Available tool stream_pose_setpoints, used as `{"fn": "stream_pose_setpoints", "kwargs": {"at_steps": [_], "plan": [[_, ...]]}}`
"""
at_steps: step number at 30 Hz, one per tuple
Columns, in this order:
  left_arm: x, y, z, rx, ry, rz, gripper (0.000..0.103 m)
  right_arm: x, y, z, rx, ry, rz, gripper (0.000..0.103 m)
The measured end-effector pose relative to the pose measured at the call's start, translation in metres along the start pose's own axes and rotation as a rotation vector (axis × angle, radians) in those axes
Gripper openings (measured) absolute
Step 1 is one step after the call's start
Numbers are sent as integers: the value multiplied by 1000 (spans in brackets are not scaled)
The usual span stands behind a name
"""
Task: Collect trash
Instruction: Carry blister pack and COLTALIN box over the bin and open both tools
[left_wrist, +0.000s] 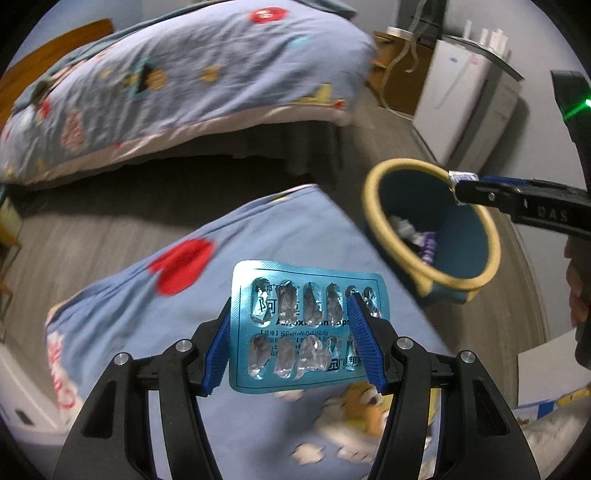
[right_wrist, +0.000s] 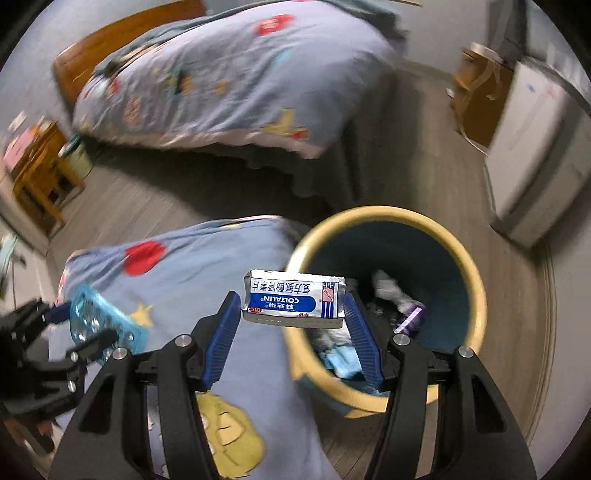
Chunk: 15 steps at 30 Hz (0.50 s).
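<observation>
— Over the corner of the bed, the left gripper (left_wrist: 290, 334) has its blue ribbed pads about half apart, pressed against the two short edges of a flat turquoise foil blister pack (left_wrist: 306, 325) with all its pockets punched out.

— And the other one?

— The right gripper (right_wrist: 291, 325) is spread about the same, pinching a small white and blue cardboard medicine box (right_wrist: 293, 301) by its ends. The box hangs right at the near rim of the round bin with the dark teal wall and pale yellow rim (right_wrist: 476, 291), partly over the opening.

— Is the blister pack over the bin too?

— No, it hangs over the light blue cartoon-print quilt (left_wrist: 207, 295), with the bin beside the bed corner, off to the right.

— Anything in the bin?

— Crumpled white paper (right_wrist: 386, 286), something purple (right_wrist: 412, 317), a bit of light blue at the bottom. I can't tell what they are.

— And the room?

— Grey wood-look floor (right_wrist: 417, 177). A second bed with the same kind of quilt (right_wrist: 236, 74) and a wooden headboard (right_wrist: 110, 40) stands across the aisle. A white cabinet (right_wrist: 532, 147) is against the far wall, a brown cardboard box (right_wrist: 480, 107) next to it, and a small wooden table (right_wrist: 37, 173) on the left. Much of it is blurred.
</observation>
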<state>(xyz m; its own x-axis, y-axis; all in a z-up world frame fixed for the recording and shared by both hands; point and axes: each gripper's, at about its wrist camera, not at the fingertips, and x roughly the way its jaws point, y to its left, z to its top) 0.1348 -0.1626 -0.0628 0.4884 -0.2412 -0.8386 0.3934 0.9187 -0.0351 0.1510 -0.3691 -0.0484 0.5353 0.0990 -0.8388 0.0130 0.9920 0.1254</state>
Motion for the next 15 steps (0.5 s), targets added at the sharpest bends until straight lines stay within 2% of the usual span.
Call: {"fn": "stream_pose_setpoints", "kwargs": {"at_steps": [10,12,15], "plan": [[38,-78,41,157,0,-70,61,18,-108,-16,331,32,-76,58],[48,-89,50,184,1,-70,61,26,-120,-21,395,51,-74,58],[64,-108,61,232,1,-66,61,33,-124,-23,415,65,-66,58]]}}
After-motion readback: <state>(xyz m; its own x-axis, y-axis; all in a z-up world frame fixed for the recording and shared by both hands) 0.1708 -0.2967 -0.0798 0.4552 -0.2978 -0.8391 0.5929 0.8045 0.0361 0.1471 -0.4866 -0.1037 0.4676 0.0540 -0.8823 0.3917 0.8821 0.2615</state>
